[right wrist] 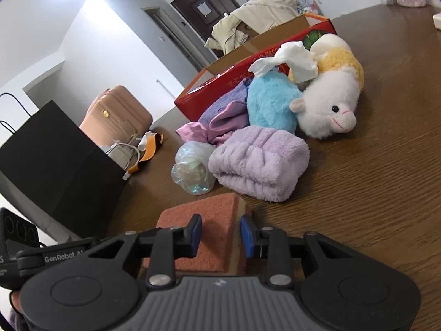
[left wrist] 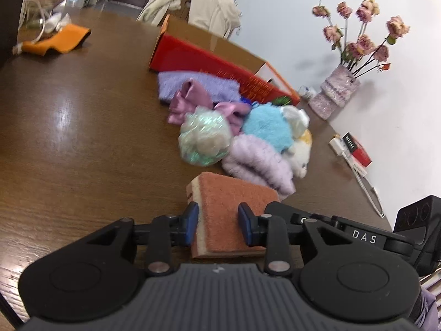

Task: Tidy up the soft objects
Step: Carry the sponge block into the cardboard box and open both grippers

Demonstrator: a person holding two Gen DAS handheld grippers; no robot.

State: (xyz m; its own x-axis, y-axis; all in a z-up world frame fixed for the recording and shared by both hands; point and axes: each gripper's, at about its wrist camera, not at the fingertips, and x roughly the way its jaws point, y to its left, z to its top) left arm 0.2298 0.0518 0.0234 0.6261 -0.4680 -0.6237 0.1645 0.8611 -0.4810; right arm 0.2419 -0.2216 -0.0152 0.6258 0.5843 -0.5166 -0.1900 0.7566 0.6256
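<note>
In the left wrist view, an orange cloth [left wrist: 58,40] lay at the upper left of the wooden table [left wrist: 69,127], well apart from everything else. Toward the centre, the open red box [left wrist: 209,60] stood behind a heap of soft things: a purple towel [left wrist: 198,85], a pink satin cloth [left wrist: 190,99], a shiny mesh bath puff [left wrist: 204,138], a blue plush [left wrist: 268,128] and a rolled lilac towel [left wrist: 259,162], probably gathered there because the box is where they were meant to go. At the lower centre the left gripper [left wrist: 218,223] had its blue pads pressed against both sides of the orange sponge [left wrist: 228,207], clamping it. At the far right stood a vase of dried roses [left wrist: 335,93].

In the right wrist view, a black paper bag [right wrist: 55,165] filled the left edge. At the lower centre the right gripper [right wrist: 220,237] likewise pinched the same sponge [right wrist: 209,215], its pads against the scouring face and the pale edge. Both grips on one sponge suggested a hand-over or a shared lift. At the upper right a white lamb toy [right wrist: 328,110] lay against the heap, crumpled tissue [right wrist: 292,60] above it.
</note>
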